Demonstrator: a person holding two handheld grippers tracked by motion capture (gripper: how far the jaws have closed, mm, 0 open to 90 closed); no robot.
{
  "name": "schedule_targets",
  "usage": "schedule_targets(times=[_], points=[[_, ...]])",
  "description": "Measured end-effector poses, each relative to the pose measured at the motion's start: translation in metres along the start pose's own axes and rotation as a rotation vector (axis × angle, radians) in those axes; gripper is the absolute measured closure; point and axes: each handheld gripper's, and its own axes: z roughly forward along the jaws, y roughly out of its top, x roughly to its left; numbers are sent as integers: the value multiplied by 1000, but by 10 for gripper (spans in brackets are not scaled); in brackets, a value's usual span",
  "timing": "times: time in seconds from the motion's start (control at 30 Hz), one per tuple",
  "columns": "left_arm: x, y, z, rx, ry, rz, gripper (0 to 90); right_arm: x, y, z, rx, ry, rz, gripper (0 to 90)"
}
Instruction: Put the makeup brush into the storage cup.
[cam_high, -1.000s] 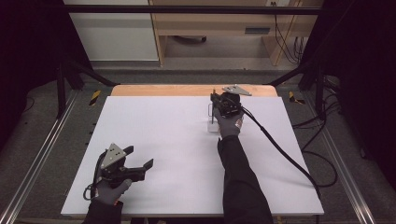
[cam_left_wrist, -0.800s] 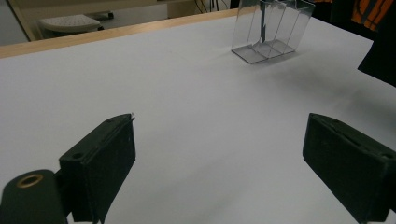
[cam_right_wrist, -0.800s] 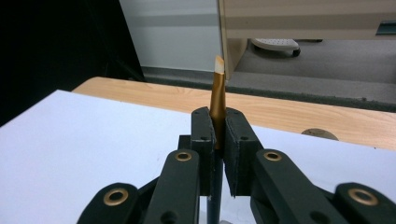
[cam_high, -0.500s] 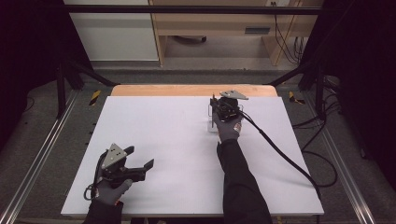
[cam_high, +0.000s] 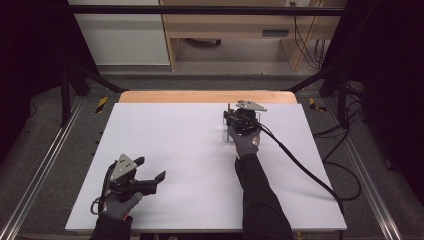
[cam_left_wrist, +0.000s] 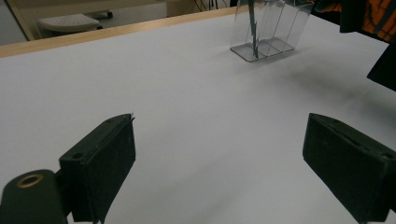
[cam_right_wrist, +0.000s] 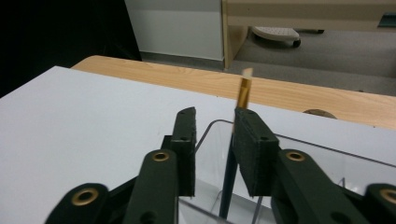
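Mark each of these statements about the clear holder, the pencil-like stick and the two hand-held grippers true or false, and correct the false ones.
1. The clear holder stands on the white board. True.
2. The left hand-held gripper is clamped on the holder. False: it sits near the board's front edge with its jaws wide apart and nothing between them.
3. A thin stick with a yellow top stands upright in the holder. True.
4. The right hand-held gripper lies flat on the board, away from the holder. False: it is right at the holder, its jaws parted beside the stick; they have just been opening.
5. The holder has several compartments. True.
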Motion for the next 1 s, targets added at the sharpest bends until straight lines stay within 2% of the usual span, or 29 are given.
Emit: schedule_targets(times=[0.07,0.1,0.13,0.17,0.2,0.3,0.37,0.47,0.57,0.7,0.73,0.83,1.0], points=[[0,0,0,1,1,2,87,3,0,-10,-13,6,-27,602],[0,0,0,1,1,2,86,3,0,-10,-13,6,-27,602],[-1,0,1,1,0,4,86,4,1,-17,-24,30,-23,536],[-1,0,1,1,0,4,85,4,1,-17,-24,30,-23,536],[-2,0,1,3,0,7,86,5,1,-26,-33,45,-24,474],[-2,0,1,5,0,9,84,7,0,-39,-44,74,-24,385],[-2,0,1,4,2,10,84,8,-1,-42,-46,74,-34,364],[-3,0,1,3,3,12,82,10,-3,-57,-56,89,-64,296],[-2,0,0,2,5,10,81,8,-6,-68,-65,120,-60,259],[-1,0,0,2,8,9,81,8,-9,-78,-77,128,-80,229],[-1,1,0,3,9,10,81,6,-12,-86,-87,136,-87,214],[-1,1,0,3,12,10,80,4,-15,-96,-90,128,-99,195],[0,0,1,7,18,8,80,-4,-20,-113,-104,151,-79,171]])
